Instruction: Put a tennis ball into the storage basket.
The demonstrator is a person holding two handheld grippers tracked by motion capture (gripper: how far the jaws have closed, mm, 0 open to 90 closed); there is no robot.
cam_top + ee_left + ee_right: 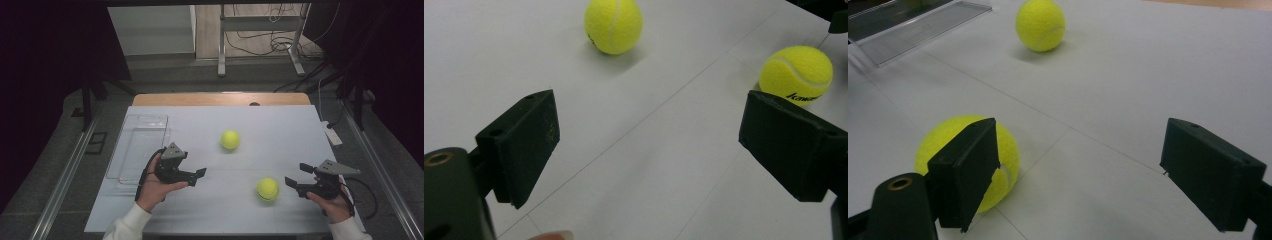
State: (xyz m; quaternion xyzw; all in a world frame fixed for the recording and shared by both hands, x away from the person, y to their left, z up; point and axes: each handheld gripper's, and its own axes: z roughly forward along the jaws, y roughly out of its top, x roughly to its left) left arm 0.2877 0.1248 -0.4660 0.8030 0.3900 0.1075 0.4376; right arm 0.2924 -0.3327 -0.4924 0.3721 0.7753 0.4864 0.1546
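Two yellow tennis balls lie on the white table cover (280, 125): the far ball (230, 140) near the middle, the near ball (267, 189) toward the front right. My left gripper (197, 177) is held left of centre, pointing right, open with nothing between its jaws. The left gripper view has the far ball (613, 25) ahead and the near ball (796, 74) beyond the right jaw of the left gripper (649, 145). My right gripper (298, 176) is open just right of the near ball, apart from it. In the right gripper view the near ball (943, 137) sits partly behind the left jaw of the right gripper (1078, 170), with the far ball (1040, 25) beyond.
A clear plastic tray (142, 145) lies at the table's left side, behind my left hand, and its edge (908, 25) shows in the right gripper view. A wooden table edge (220, 99) runs along the back. Metal frame legs and cables stand on the floor beyond.
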